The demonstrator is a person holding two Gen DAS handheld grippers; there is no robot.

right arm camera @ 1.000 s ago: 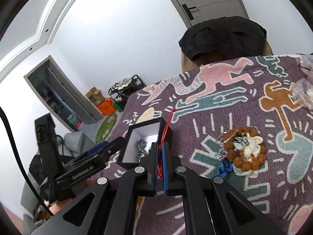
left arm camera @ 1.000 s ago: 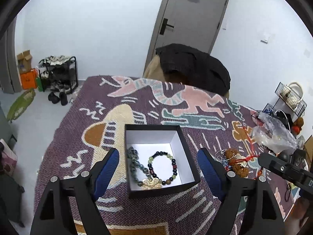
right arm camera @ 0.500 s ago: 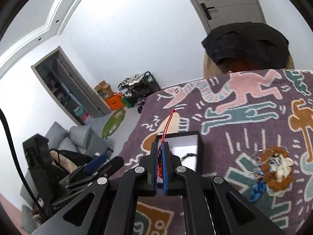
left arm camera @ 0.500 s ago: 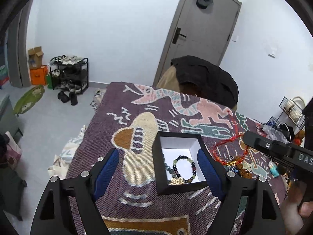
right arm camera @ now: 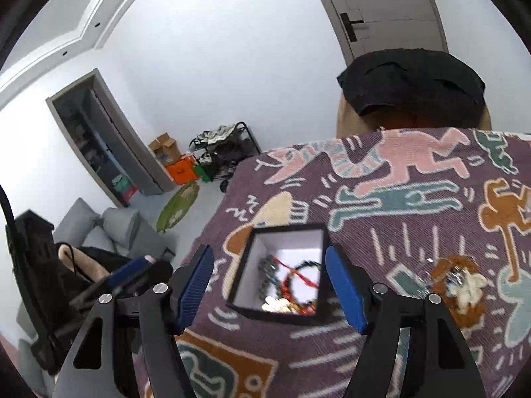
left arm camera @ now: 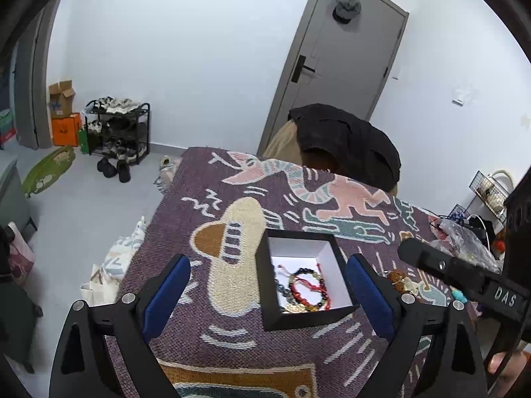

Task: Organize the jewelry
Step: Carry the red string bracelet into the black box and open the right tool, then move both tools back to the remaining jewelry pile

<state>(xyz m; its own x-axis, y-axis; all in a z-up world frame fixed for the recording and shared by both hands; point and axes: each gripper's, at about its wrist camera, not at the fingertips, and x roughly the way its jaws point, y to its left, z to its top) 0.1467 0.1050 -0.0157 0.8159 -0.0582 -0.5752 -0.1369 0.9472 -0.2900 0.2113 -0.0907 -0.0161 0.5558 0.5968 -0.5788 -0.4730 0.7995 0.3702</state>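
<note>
White walls and a grey door (left arm camera: 345, 76) close off the far side of the room, with a shoe rack (left arm camera: 116, 129) on the pale floor to the left. Nearer to me the patterned purple blanket (left arm camera: 212, 328) covers the work surface, and everything I care about sits on it.

Roughly in the middle stands the black box (left arm camera: 298, 318) with its white lining, lid off. I can see several pieces already lying inside: a red cord bracelet (left arm camera: 310, 287), a dark beaded bracelet (left arm camera: 307, 271) partly under it, a grey-green bead strand (right arm camera: 267, 273) along the left wall, and something gold (right arm camera: 277, 305) at the near edge. They overlap in a loose heap, so I cannot tell exactly how many pieces there are.

My right gripper (right arm camera: 268, 285) hangs above the box with its jaws opening and nothing between the blue pads; the red cord lies below it in the box, so I judge that drop done. My left gripper (left arm camera: 267, 293) is spread wide, its jaws opening too, empty, straddling the box from my side without touching it.

Still outside, well to the right of the box, is a cluster on the blanket: a brown beaded bracelet (right arm camera: 456, 288) with a cream flower-like piece (right arm camera: 473, 287) and some small silvery bits. I judge the task well along but not finished; that cluster is what remains to fetch, most likely with the right gripper.
</note>
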